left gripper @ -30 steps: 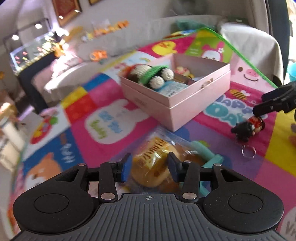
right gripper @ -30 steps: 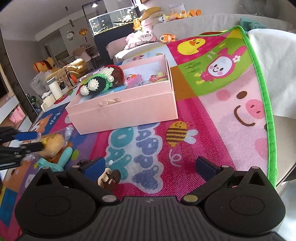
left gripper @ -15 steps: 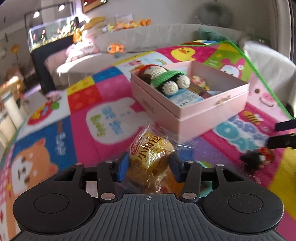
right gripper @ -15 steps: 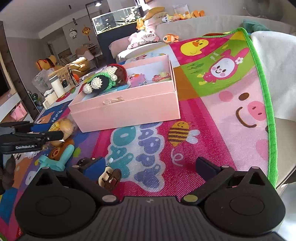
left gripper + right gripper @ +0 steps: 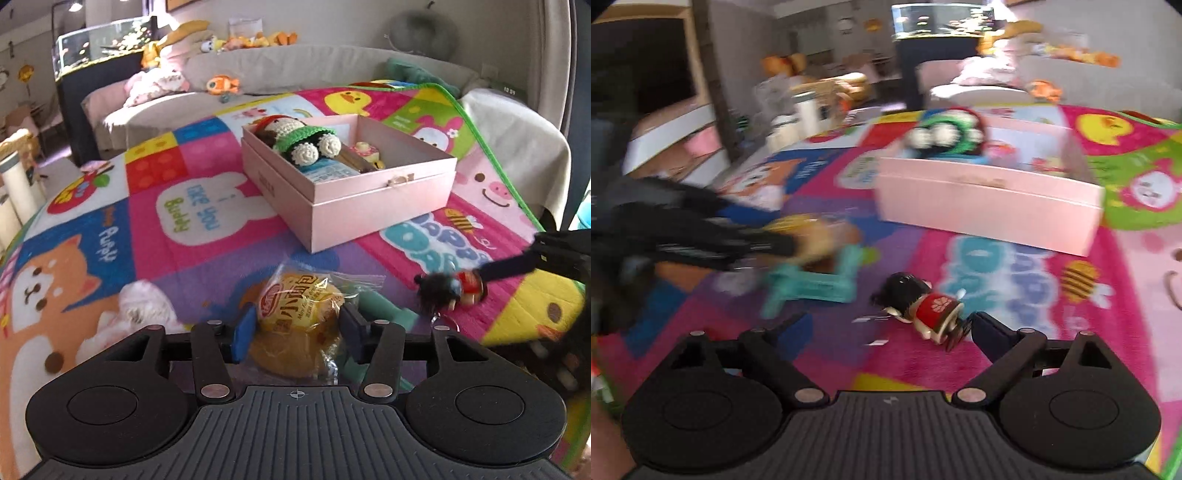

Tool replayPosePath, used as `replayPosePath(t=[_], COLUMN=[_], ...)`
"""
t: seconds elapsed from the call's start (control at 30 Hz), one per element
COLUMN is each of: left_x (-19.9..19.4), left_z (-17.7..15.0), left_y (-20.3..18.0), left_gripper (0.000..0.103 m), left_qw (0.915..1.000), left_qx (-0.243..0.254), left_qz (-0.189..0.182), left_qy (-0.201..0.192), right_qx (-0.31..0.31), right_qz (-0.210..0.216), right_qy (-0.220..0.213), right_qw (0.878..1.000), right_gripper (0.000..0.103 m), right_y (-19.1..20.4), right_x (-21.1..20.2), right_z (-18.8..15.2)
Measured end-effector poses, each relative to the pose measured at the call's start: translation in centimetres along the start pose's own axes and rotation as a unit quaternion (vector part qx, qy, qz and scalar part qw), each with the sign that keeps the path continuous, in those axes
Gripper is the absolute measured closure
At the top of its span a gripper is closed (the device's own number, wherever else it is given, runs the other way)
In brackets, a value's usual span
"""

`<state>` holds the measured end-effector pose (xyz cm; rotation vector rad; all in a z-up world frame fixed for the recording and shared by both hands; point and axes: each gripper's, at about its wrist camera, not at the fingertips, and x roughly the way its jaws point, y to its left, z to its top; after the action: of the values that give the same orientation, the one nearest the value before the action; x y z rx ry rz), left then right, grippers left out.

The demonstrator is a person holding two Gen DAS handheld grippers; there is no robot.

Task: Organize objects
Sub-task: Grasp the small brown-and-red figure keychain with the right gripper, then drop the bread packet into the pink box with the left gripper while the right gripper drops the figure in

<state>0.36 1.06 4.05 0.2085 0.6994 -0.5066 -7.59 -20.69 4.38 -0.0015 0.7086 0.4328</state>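
Playmat (image 5: 155, 206) in bright cartoon panels covers the surface under you, with a sofa (image 5: 295, 70) strewn with soft toys behind it and a fish tank (image 5: 99, 40) at the far left. On the mat sits the open pink box (image 5: 369, 199), a crocheted doll (image 5: 299, 138) lying inside. Your left gripper (image 5: 295, 326) has the packaged bun (image 5: 299, 317) between its blue pads; its jaws are opening, and whether they still press the wrapper you cannot tell. Your right gripper (image 5: 886, 328), jaws wide and closing, hovers over the small black-haired figure keychain (image 5: 919, 304) lying on the mat, its right finger just beside it. A teal plastic toy (image 5: 816, 280) lies near the bun.
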Motion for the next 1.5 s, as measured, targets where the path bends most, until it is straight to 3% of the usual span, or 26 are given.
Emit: replayPosePath(t=[0.07,0.2,0.4,0.5,0.57,0.77,1.1,1.3,1.5], left_x=[0.7,1.3,2.0,2.5,2.2,0.4,-4.6,-5.8,-0.4], left_z=[0.3,0.5,0.8,0.7,0.5,-0.7,-0.2,6.2,14.5], left_y=[0.1,0.5,0.8,1.2,1.2,-0.3,-2.6,-2.4,-2.4], left_gripper=[0.046,0.046,0.041,0.039,0.044,0.046,0.047,0.046,0.046], left_qw=[0.9999,0.9994,0.9990,0.9981,0.9980,0.9995,0.9975,0.9884,0.9648], left_qx=[-0.014,-0.034,-0.044,-0.061,-0.063,-0.017,0.024,-0.058,-0.163], left_qz=[0.002,0.000,0.001,-0.006,-0.009,0.009,-0.023,-0.095,-0.138], left_qy=[-0.005,-0.005,0.002,0.004,-0.001,-0.027,-0.062,-0.104,-0.154], right_qx=[-0.021,-0.061,-0.082,-0.069,-0.061,-0.068,-0.042,-0.012,0.019], right_qz=[0.008,-0.022,-0.060,-0.055,-0.046,-0.046,-0.060,-0.065,-0.063], right_qy=[-0.008,-0.032,-0.016,-0.003,0.007,0.006,-0.021,-0.073,-0.087], right_qw=[1.000,0.997,0.995,0.996,0.997,0.997,0.997,0.995,0.994], right_gripper=[0.011,0.012,0.023,0.037,0.050,0.073,0.073,0.081,0.081], right_y=[1.0,2.0,0.9,0.3,0.2,0.8,-0.4,-1.8,-3.2], right_x=[-0.5,-1.3,0.3,1.4,1.8,1.1,-3.3,-6.6,-7.1], right_z=[0.0,0.2,0.8,1.2,1.2,0.6,0.1,0.7,0.4])
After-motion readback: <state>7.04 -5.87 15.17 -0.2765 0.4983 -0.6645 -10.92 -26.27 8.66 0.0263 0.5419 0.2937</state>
